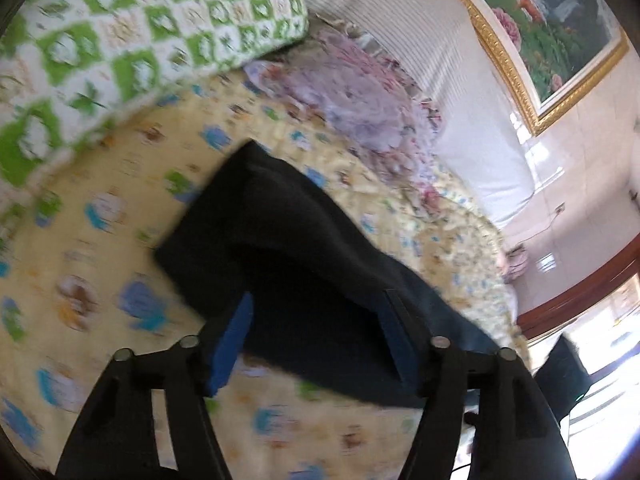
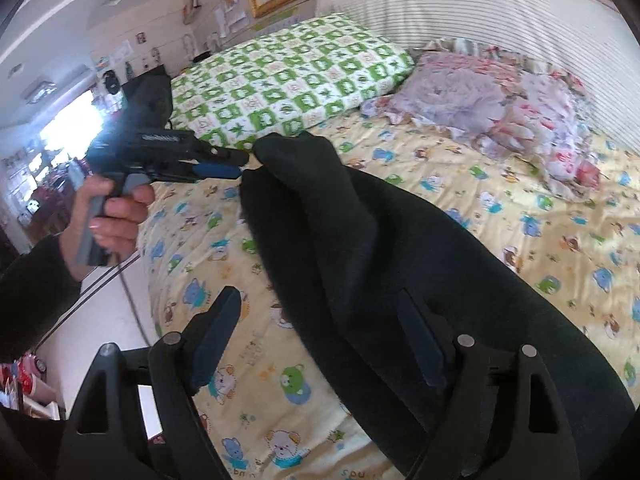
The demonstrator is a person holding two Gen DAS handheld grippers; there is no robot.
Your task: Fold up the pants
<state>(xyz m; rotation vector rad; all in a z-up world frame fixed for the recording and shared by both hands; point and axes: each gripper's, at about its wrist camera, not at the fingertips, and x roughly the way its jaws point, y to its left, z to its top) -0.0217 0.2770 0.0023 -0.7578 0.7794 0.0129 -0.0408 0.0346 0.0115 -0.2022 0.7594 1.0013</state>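
Black pants [image 2: 360,240] lie across the yellow cartoon-print bedsheet [image 2: 540,208], folded lengthwise. My right gripper [image 2: 320,332] is open, its fingers spread over the near part of the pants. My left gripper [image 2: 244,166] shows in the right wrist view, held by a hand, its fingers close together at the far end of the pants, which looks lifted there. In the left wrist view the left gripper [image 1: 316,332] has blue pads wide apart with the pants [image 1: 288,248] draped between and beyond them. Whether it pinches cloth I cannot tell.
A green-and-white checked pillow [image 2: 288,80] lies at the bed's head, a crumpled floral cloth [image 2: 500,112] beside it. A striped white headboard [image 2: 460,8] and a gold-framed picture [image 1: 552,32] stand behind. The bed's edge and floor [image 2: 100,328] are at left.
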